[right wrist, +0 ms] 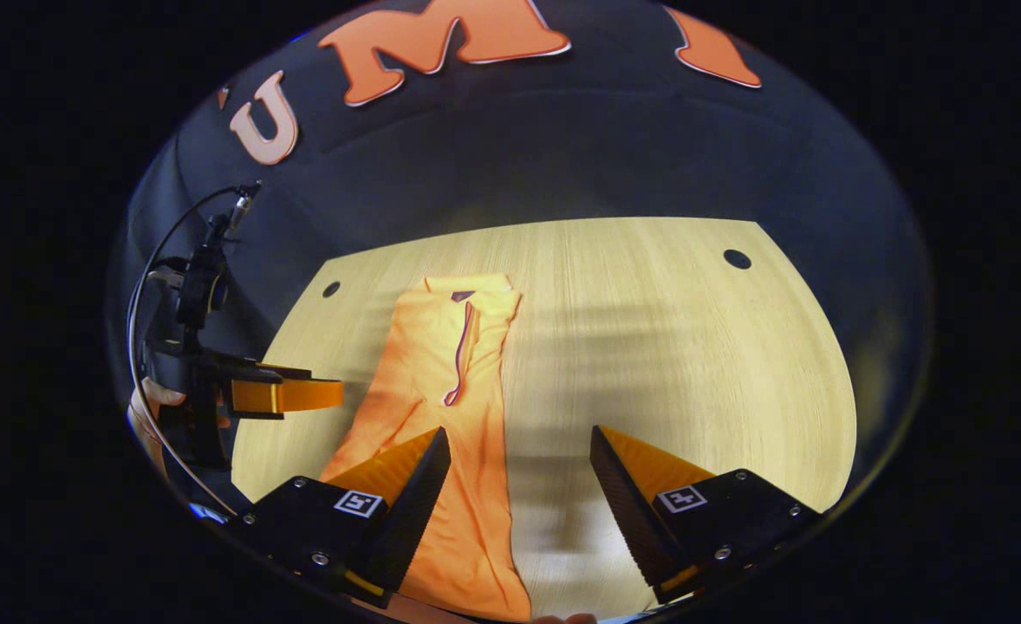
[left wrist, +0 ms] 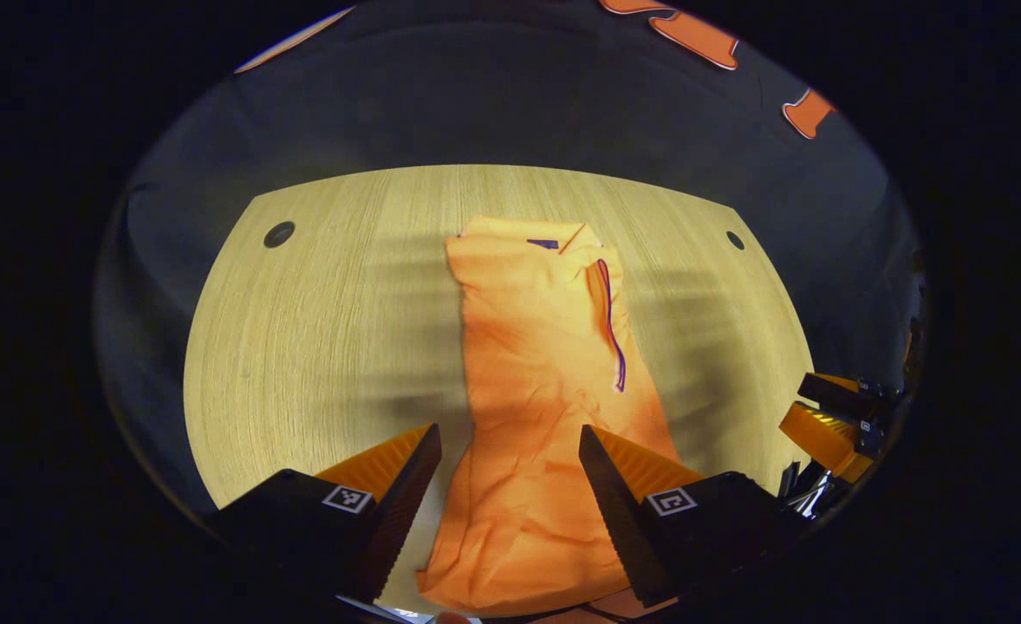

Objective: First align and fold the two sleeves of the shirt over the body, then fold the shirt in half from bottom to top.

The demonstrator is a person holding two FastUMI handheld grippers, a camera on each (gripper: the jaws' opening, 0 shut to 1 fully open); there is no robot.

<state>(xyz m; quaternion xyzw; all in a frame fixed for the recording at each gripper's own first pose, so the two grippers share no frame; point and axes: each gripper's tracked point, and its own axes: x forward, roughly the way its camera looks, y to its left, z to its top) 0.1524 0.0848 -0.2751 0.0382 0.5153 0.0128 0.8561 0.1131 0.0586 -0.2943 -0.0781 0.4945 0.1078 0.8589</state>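
Left gripper view: your left gripper (left wrist: 510, 485) hovers over the near edge of the tabletop (left wrist: 320, 329), fingers spread wide, nothing between them but air above the cloth. The orange shirt (left wrist: 545, 390) lies flat as a long narrow strip, running from the near edge up toward the far edge, about mid-width of the tabletop. Its collar end (left wrist: 528, 236) points at the far edge; the hem end sits at the near edge, under and between your spread fingers. A purple-trimmed edge (left wrist: 612, 334) runs down the strip's right side, so the sleeves look folded in over the body already. Two round holes sit near the far corners, one left (left wrist: 279, 234), one right (left wrist: 735, 240). Your right gripper (left wrist: 831, 416) shows at the right edge of the tabletop; can't tell its finger state from here.

Right gripper view: the left gripper (right wrist: 289, 394) shows at the left, held over the tabletop's left edge beside the shirt (right wrist: 450, 381). Your right gripper (right wrist: 519, 494) has fingers spread; its left finger overlaps the shirt's lower part in view, the right finger is over bare wood (right wrist: 692, 347). No pinch on the cloth.
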